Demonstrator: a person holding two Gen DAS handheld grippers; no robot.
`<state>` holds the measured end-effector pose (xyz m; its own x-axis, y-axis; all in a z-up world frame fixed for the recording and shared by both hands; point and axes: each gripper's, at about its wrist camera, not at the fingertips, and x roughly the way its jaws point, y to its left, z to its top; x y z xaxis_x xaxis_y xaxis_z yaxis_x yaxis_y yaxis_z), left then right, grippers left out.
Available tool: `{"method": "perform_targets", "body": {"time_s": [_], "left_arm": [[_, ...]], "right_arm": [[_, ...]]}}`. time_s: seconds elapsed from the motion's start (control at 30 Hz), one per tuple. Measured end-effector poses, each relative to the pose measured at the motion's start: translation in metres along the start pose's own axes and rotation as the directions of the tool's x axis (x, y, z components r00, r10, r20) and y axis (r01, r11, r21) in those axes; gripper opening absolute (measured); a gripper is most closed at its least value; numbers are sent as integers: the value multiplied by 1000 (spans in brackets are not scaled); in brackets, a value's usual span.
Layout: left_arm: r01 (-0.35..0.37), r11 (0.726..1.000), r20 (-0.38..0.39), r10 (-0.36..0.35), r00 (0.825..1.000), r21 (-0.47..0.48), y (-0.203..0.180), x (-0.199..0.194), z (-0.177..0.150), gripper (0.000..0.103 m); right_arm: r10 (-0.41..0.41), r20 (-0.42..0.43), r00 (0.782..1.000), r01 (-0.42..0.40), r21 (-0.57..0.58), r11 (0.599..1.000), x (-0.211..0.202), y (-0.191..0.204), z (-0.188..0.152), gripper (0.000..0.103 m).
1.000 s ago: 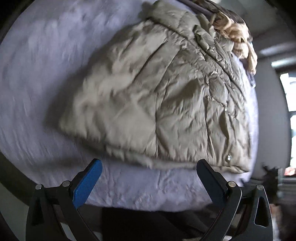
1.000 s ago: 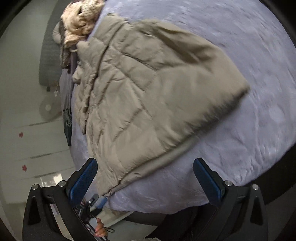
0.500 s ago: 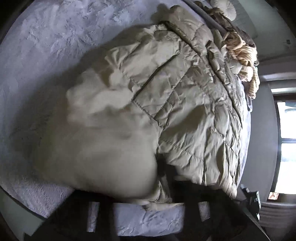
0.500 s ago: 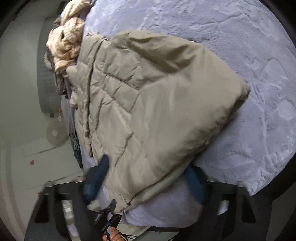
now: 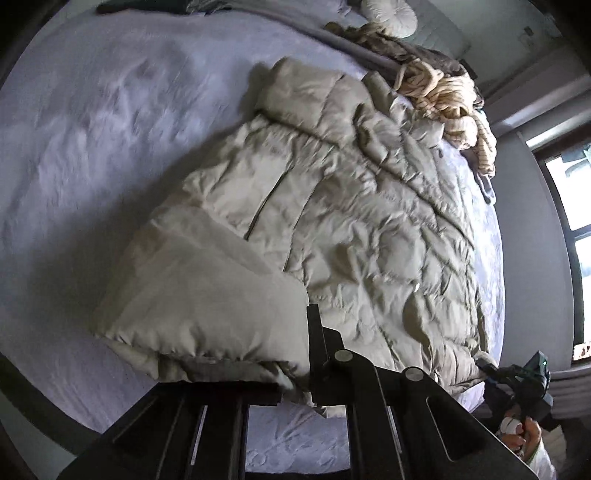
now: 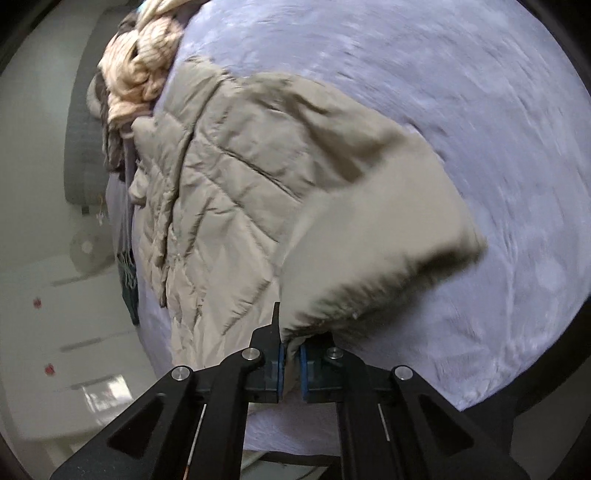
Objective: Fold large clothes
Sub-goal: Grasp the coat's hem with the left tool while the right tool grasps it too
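Observation:
A beige quilted puffer jacket (image 5: 351, 221) lies spread on a lavender bed cover (image 5: 92, 129). My left gripper (image 5: 300, 373) is closing its jaws the last bit on the jacket's near hem, which is raised and bulges over one finger. In the right wrist view the same jacket (image 6: 240, 184) has its near hem lifted off the cover. My right gripper (image 6: 292, 363) is closing, and its blue pads pinch a fold of that hem. That gripper (image 5: 487, 369) also shows at the jacket's far corner, with a hand (image 5: 524, 435) behind it.
A pile of cream knitwear (image 5: 450, 96) and dark clothes lies at the jacket's collar end; the knitwear (image 6: 140, 74) also shows on the right view. A round cushion (image 5: 388, 14) sits beyond. A window (image 5: 569, 192) is at right. Pale floor (image 6: 37, 295) lies beside the bed (image 6: 461, 110).
Both grippers went from wide open in front of the jacket to closed on its near hem. The hem has come up off the bed, more on the left side.

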<state>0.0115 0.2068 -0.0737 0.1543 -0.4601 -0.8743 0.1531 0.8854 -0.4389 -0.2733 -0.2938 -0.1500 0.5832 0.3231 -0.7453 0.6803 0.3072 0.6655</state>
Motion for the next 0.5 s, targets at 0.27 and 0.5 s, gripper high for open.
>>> {"method": "perform_targets", "body": {"time_s": [0.27,0.5], "left_arm": [[-13,1000,107,12,994,9,-49,-26,54,11],[-23,999,262,14,965,34,-97,-34,147,11]], "right_arm": [[4,2,1000,-3,-211,978,-17,77,56,6],[37,55,998,-8,-450,893,-26,191,132,5]]}}
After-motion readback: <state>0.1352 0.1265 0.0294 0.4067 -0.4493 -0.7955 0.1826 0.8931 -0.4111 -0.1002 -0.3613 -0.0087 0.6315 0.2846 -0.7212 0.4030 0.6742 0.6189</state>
